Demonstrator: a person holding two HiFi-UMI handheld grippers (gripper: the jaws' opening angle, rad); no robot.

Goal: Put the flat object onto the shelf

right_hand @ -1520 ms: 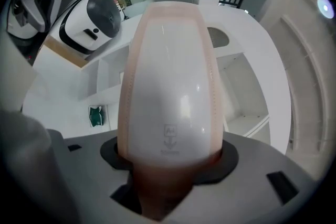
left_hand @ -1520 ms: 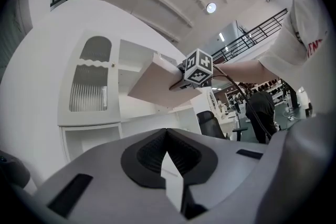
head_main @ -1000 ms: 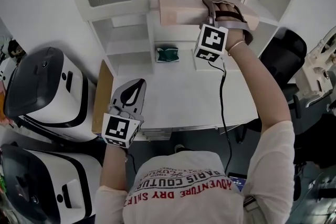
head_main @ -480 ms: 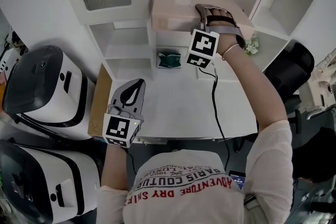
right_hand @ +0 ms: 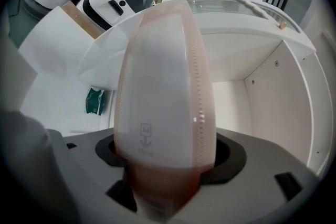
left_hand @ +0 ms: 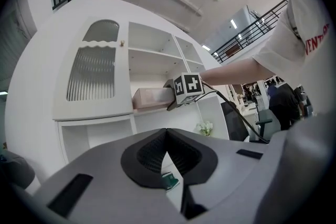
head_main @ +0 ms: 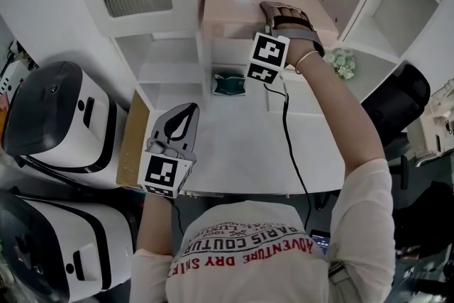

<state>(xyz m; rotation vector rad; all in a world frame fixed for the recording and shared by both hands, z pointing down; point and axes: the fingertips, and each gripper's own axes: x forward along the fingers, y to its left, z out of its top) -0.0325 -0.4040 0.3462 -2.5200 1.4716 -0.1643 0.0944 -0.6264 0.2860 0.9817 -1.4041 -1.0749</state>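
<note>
A flat pink-and-white pack (head_main: 234,7) lies in the white shelf unit's (head_main: 170,53) upper compartment, part of it sticking out over the front edge. My right gripper (head_main: 284,10) reaches up to its near end. In the right gripper view the pack (right_hand: 163,86) stands between the jaws of that gripper (right_hand: 167,157), which are opening, with dark pad showing on either side of it. My left gripper (head_main: 177,125) is low over the desk's left edge, shut and holding nothing; in its own view its jaws (left_hand: 167,136) meet, and the pack (left_hand: 152,97) shows far off.
A green packet (head_main: 228,79) lies at the back of the white desk (head_main: 234,145). Two white, dark-topped machines (head_main: 57,117) stand at the left. A small bunch of flowers (head_main: 342,62) sits in the right shelf section, and a black chair (head_main: 397,92) is at the right.
The right gripper has pushed the pack further left and deeper into the shelf compartment. The left gripper has stayed put.
</note>
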